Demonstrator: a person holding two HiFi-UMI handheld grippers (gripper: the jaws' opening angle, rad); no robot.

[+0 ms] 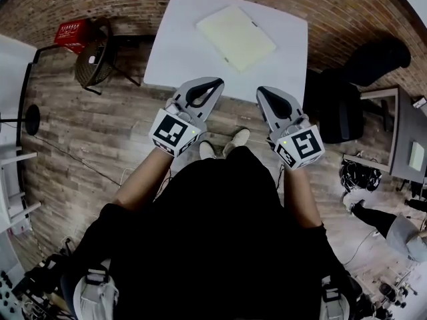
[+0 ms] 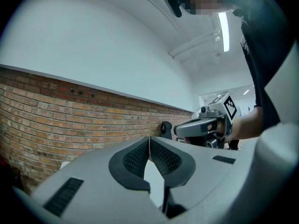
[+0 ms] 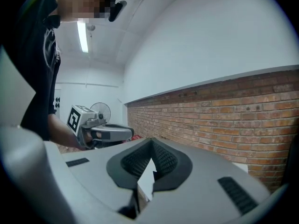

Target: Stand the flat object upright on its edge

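The pad (image 1: 235, 37) lies flat on the white table (image 1: 177, 59), toward its far side, with nothing touching it. My left gripper (image 1: 212, 83) and right gripper (image 1: 264, 92) hang side by side at the table's near edge, apart from the pad, both pointing toward it. Both pairs of jaws are clenched tip to tip with nothing between them. Each gripper view shows the ribbed pads meeting, with the brick wall (image 2: 70, 120) beyond. My shoes (image 1: 227, 144) stand on the wood floor (image 1: 87, 139) below. A wire chair (image 1: 93, 62) sits left of the table and a black chair (image 1: 347, 92) right of it.
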